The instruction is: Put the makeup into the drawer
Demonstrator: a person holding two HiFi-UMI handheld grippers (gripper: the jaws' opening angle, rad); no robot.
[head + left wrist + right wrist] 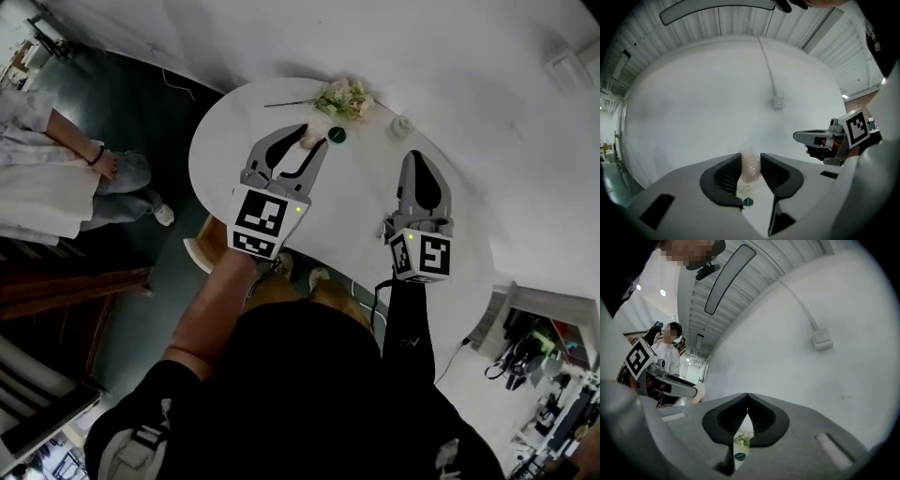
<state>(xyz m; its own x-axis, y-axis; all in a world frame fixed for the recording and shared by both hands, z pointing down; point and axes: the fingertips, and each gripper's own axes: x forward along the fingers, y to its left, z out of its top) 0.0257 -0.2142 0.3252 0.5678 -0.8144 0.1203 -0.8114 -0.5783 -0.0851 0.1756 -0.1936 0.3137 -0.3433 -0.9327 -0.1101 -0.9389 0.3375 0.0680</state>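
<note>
**Makeup piece gripped in left gripper above white table**

I have the left gripper's ribbed black pads pressed on both sides of the makeup, a pale pinkish lump, rounded, soft-looking and faintly translucent. It is held up in the air over the smooth, round-edged tabletop. My right gripper hangs alongside, its jaws clenched tip to tip on nothing. On the table beyond the jaws lies a spray of cream flowers with a thin stem. A small dark-green round piece sits just beside it. Well to the right is a little whitish pot; I cannot tell what it holds.
</note>
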